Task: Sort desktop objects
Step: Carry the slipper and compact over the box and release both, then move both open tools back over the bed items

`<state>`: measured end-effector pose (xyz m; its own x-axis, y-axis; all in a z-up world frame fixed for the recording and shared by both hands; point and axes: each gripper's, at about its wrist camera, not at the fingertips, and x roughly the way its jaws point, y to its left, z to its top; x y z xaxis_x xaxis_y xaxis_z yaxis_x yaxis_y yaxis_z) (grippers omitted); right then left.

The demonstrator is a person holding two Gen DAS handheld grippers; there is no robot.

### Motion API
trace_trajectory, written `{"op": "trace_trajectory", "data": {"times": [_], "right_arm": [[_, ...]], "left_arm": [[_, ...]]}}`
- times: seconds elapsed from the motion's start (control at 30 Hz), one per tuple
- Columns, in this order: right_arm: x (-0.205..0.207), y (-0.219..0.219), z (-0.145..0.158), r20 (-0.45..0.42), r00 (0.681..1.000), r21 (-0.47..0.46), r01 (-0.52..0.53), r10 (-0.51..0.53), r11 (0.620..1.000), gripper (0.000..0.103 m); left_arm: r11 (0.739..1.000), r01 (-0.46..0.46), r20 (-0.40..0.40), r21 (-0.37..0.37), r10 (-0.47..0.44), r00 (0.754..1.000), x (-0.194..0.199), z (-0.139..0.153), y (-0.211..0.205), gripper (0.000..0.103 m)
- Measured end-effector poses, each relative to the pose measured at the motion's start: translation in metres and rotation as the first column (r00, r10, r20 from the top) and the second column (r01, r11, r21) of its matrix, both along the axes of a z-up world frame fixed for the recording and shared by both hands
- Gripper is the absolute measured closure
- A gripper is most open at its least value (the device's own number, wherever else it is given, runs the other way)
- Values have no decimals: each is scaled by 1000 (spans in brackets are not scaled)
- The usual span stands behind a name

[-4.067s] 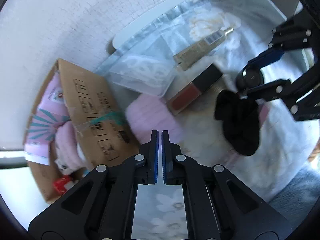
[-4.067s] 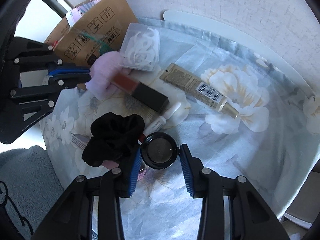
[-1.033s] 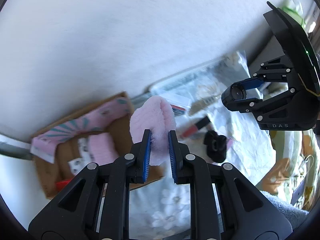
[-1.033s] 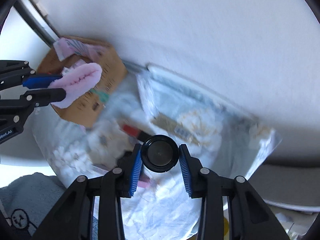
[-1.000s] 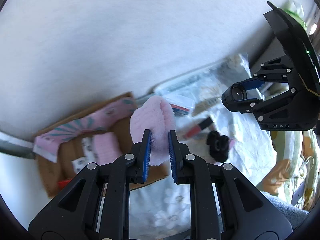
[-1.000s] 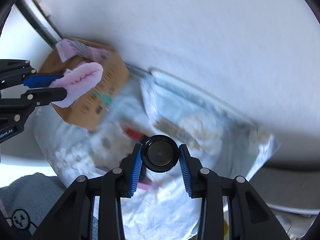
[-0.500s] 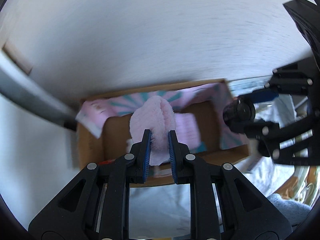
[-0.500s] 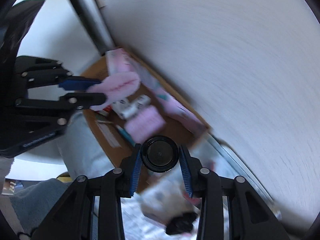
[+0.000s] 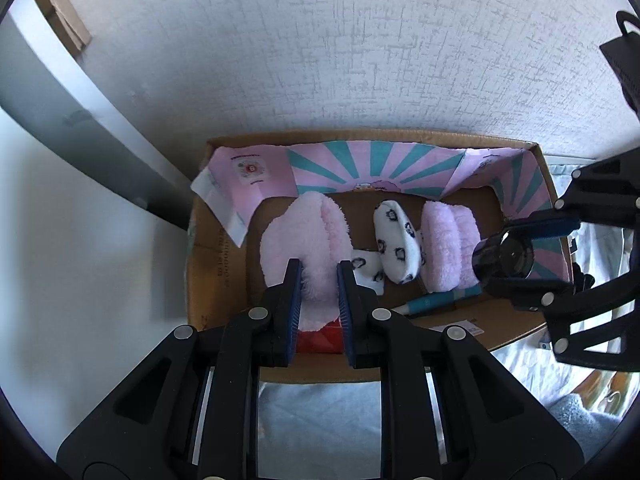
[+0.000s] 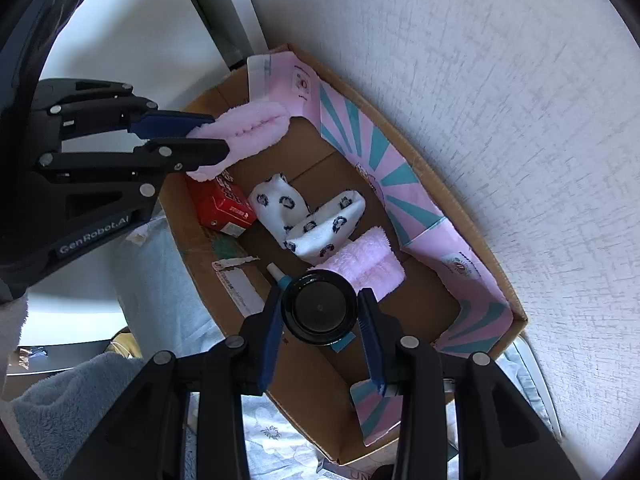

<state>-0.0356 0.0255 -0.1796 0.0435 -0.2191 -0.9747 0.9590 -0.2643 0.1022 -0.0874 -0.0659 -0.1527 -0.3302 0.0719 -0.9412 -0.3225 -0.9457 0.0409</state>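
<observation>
- You are holding your left hand-held gripper (image 9: 319, 280) steeply downward over an open cardboard box (image 9: 216, 264), and its blue pads are clenching a fluffy pink puff (image 9: 304, 240) between them.
- In the right wrist view, the same left hand-held gripper (image 10: 218, 136) is showing at the left edge, with the pink puff (image 10: 248, 128) sticking out past its fingertips above the box's near left corner.
- Your right hand-held gripper (image 10: 320, 314) is grasping a round black jar (image 10: 319, 307) by its sides, with the lid facing the camera.
- In the left wrist view, that right hand-held gripper (image 9: 520, 248) is hanging over the right end of the box, with the black jar (image 9: 502, 258) pinched between its fingers.
- The cardboard box (image 10: 320, 360) is sitting against a textured white wall (image 9: 320, 60), and a pink and teal printed sheet (image 9: 372, 168) is lining its far side.
- Inside the box, a folded pink towel (image 9: 448, 244) is lying beside a pair of white socks with dark prints (image 9: 396, 248), and the two are touching.
- A teal tube (image 9: 436, 302) is lying along the near wall of the box, just in front of the towel.
- A small red packet (image 10: 222, 204) is resting in the box's left corner, right below the held puff.
- A pale floral cloth (image 10: 272, 432) is covering the worktop in front of the box.
- A grey fluffy fabric (image 10: 64, 404) is showing at the lower left of the right wrist view.
</observation>
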Motion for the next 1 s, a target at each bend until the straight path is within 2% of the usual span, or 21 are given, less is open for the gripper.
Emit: {"op": "trace_trajectory", "data": {"times": [0.07,0.1,0.13,0.17,0.2,0.23,0.33,0.4,0.53,0.77,0.87,1.0], "right_arm": [[0,-1,-3,12,1000,13,3,-4,1000,69],[1,-3,-6,20,1000,29,-3,2,1000,68],[3,-5,-8,22,1000,45,-16,15,999,59],[7,-5,-7,8,1000,46,-30,30,998,38],[9,-5,-6,-7,999,43,-40,40,998,25],[10,-5,-4,-17,999,40,-45,46,998,9],[9,-2,0,12,1000,16,-29,29,999,1],[7,1,4,29,1000,1,-9,9,1000,1],[6,10,15,-2,1000,-35,4,-5,999,1],[0,35,42,-49,997,-105,51,-57,993,0],[-5,48,50,-65,994,-128,77,-85,989,0],[-18,80,66,-83,984,-173,139,-155,975,0]], "left_arm": [[998,35,19,46,-36,999,-1,0,4,73],[996,57,25,61,-59,998,-2,1,8,51],[996,79,19,50,-80,997,-1,3,13,25],[995,99,4,19,-99,995,0,5,17,14],[994,109,-19,-21,-109,994,2,7,21,3],[994,102,-28,-32,-103,994,2,8,21,1],[991,92,-30,-93,-96,995,-1,9,21,1],[990,82,-33,-115,-87,996,-3,8,19,1],[993,79,-20,-94,-81,997,-2,10,17,0],[989,111,-56,-103,-117,992,10,25,31,0],[988,139,-68,-74,-144,987,18,36,41,0],[984,176,-110,6,-174,979,31,55,57,0]]}}
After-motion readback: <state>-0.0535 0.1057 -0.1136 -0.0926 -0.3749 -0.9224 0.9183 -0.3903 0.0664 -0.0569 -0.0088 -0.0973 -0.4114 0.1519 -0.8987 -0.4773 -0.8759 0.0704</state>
